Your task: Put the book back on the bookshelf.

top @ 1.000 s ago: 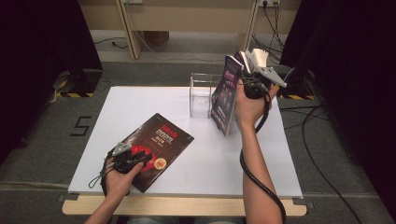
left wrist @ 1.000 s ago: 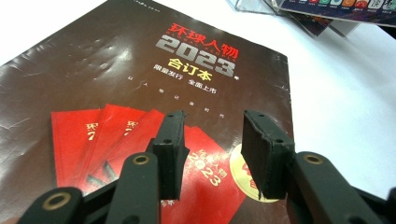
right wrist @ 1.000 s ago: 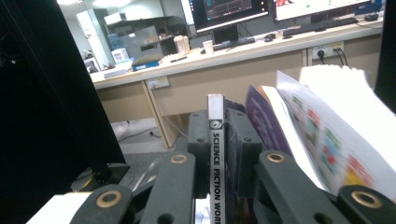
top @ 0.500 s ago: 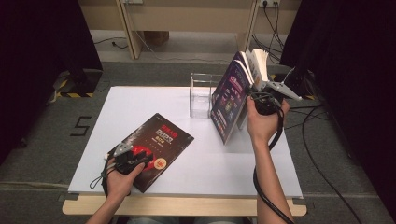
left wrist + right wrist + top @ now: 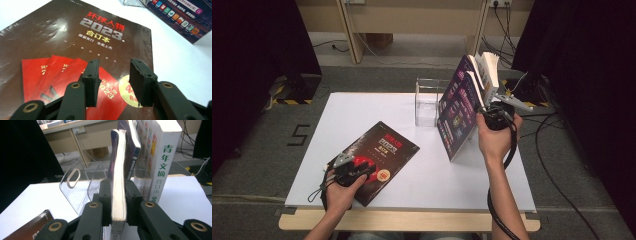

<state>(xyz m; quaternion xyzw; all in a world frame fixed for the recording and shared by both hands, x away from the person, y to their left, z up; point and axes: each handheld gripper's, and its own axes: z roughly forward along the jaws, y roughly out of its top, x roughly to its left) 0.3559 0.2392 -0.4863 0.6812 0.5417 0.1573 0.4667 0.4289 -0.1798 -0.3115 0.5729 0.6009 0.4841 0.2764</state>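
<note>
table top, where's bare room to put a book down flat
Free: the far left corner of the table, left of the clear stand; also the near right, between the dark magazine and right edge. Crowded: far right, where upright books lean by the stand.

A clear acrylic book stand (image 5: pixel 428 102) sits on the white table (image 5: pixel 337 125), a thick white-spined book (image 5: pixel 162 152) upright beside it, cables (image 5: pixel 557 150) trailing across the grey floor (image 5: pixel 257 150)

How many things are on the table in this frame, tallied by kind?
Books lying flat: 1, the dark red-covered book.
Books standing upright: 3, the purple-covered book, a dark-spined book and a white-spined book.
Clear acrylic holders: 1, the clear holder.
Total: 5.
</note>
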